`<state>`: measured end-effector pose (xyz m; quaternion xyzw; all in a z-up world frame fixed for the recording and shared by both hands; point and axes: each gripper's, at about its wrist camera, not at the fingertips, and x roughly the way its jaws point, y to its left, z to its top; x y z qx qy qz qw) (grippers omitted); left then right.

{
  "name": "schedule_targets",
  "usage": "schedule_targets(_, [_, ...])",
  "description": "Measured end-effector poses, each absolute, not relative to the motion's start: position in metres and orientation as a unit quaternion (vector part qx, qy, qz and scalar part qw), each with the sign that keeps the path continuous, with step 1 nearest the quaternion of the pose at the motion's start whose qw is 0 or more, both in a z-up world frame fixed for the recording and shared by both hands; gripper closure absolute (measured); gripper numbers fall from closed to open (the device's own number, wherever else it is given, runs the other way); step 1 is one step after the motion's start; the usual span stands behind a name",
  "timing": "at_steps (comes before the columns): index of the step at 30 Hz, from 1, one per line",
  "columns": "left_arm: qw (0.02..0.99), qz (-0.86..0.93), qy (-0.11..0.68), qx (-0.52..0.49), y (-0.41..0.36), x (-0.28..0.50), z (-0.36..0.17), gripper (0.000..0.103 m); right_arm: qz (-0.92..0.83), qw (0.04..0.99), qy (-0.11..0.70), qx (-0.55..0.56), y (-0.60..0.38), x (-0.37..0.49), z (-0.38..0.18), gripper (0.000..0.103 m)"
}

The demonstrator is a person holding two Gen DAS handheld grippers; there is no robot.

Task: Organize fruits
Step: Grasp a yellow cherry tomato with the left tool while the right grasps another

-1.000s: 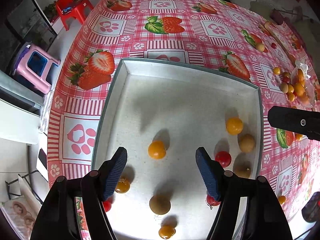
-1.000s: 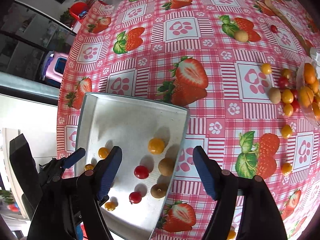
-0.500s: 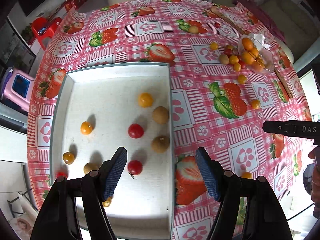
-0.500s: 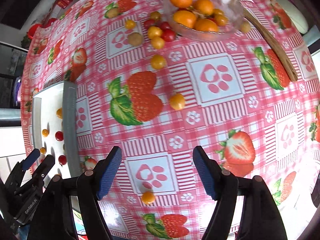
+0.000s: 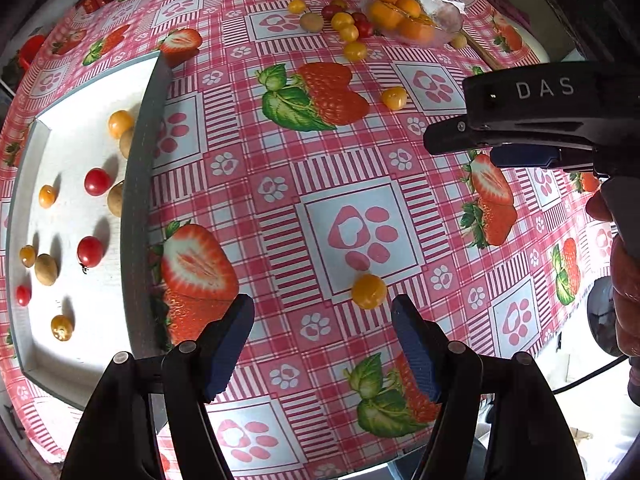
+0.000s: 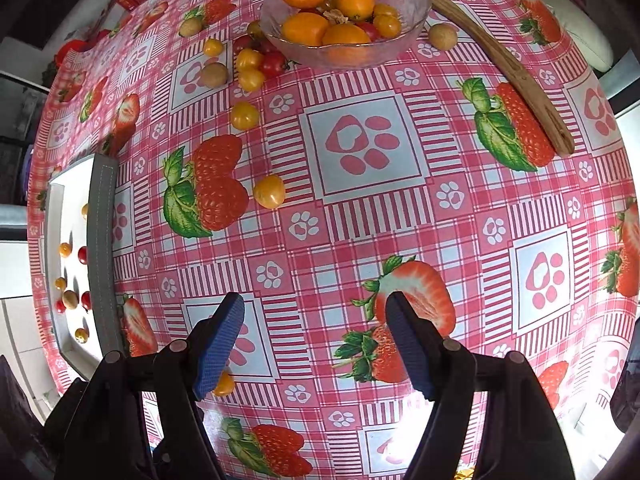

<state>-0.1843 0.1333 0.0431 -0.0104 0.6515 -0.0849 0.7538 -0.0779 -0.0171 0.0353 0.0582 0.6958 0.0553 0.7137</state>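
My left gripper (image 5: 322, 344) is open and empty over the strawberry tablecloth. A yellow cherry tomato (image 5: 369, 291) lies just beyond its fingertips, nearer the right finger. The grey tray (image 5: 138, 184) on the left holds several small red, yellow and brown fruits. My right gripper (image 6: 316, 340) is open and empty; it shows side-on in the left wrist view (image 5: 500, 136). A yellow tomato (image 6: 269, 191) lies well ahead of it, and another (image 6: 224, 384) is partly hidden behind its left finger. A glass bowl (image 6: 412, 20) with oranges stands far ahead.
Loose small fruits (image 6: 248, 66) cluster left of the bowl, with one brown fruit (image 6: 443, 36) to its right. A wooden stick (image 6: 508, 72) lies diagonally at the right. The tray rim (image 6: 102, 248) runs along the left. The table edge is close below both grippers.
Both grippers have swung away from the tray to the right, over the open tablecloth. The left one now has a yellow tomato near its fingertips. Both stay open.
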Motion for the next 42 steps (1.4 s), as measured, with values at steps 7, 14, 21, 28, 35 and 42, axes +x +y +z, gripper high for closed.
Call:
schedule_targets(7, [0.754, -0.054, 0.654, -0.015, 0.118, -0.177, 0.027, 0.031, 0.079, 0.723, 0.685, 0.040, -0.008, -0.058, 0.030, 0.027])
schedule_targets(14, [0.749, -0.031, 0.661, -0.009, 0.113, -0.178, 0.016, 0.031, 0.094, 0.729, 0.678, 0.015, 0.009, -0.040, 0.018, 0.037])
schedule_targets(21, [0.753, -0.022, 0.658, 0.009, 0.100, -0.178, 0.013, 0.042, 0.093, 0.735, 0.671, -0.010, 0.024, -0.033, 0.012, 0.056])
schedule_targets(28, [0.748, -0.057, 0.661, -0.015, 0.096, -0.168, 0.022, 0.081, 0.094, 0.734, 0.672, 0.004, 0.021, -0.028, 0.014, 0.082])
schedule_targets(35, [0.725, -0.085, 0.676, -0.102, 0.120, -0.166, 0.020, 0.081, 0.096, 0.723, 0.682, 0.052, -0.002, -0.049, 0.022, 0.082])
schedule_targets(42, [0.722, -0.096, 0.677, -0.106, 0.126, -0.167, 0.026, 0.081, 0.092, 0.710, 0.694, 0.081, -0.021, -0.076, 0.027, 0.082])
